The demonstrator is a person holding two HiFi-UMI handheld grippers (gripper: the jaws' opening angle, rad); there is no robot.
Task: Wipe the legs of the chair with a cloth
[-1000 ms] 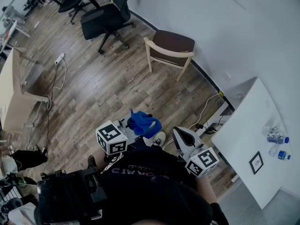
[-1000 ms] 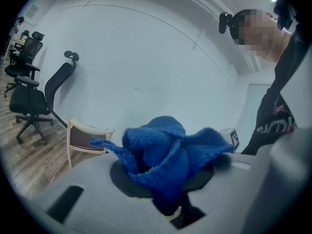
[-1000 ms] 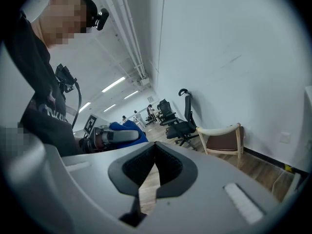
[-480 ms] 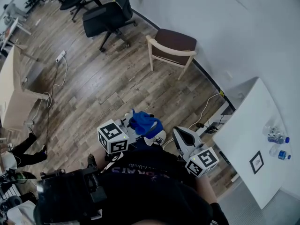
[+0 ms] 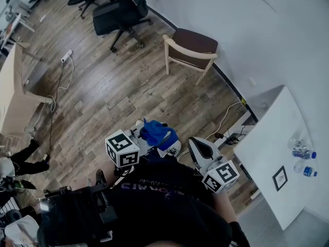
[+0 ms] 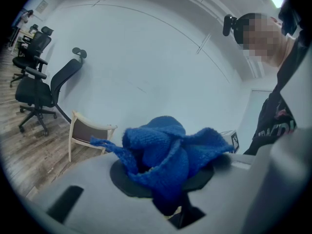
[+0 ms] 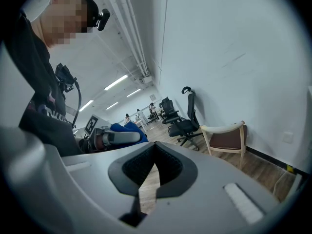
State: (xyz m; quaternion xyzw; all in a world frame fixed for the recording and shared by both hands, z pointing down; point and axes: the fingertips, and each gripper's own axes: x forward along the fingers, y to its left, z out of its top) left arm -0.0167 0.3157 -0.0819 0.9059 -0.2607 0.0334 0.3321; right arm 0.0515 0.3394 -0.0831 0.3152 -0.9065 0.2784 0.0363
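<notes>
A wooden chair [image 5: 191,48] with a brown seat stands against the white wall, well ahead of both grippers. My left gripper [image 5: 153,139] is shut on a bunched blue knitted cloth [image 5: 157,132], held low in front of the body. In the left gripper view the cloth [image 6: 165,152] spills over the jaws and hides their tips, and the chair [image 6: 90,133] shows far off at the left. My right gripper [image 5: 197,146] is to the right of the cloth, jaws closed with nothing between them. The right gripper view shows the chair [image 7: 225,135] at the right by the wall.
Black office chairs [image 5: 121,14] stand beyond the wooden chair. A white table [image 5: 267,153] with water bottles [image 5: 300,153] is at the right, with cables [image 5: 226,122] under it by the wall. A power strip [image 5: 66,59] and a light desk [image 5: 13,96] lie at the left.
The floor and chair have slid slightly in the head view as the person moves. Both grippers keep their pose, the cloth still gripped. A bystander's legs at the left edge have shifted.
</notes>
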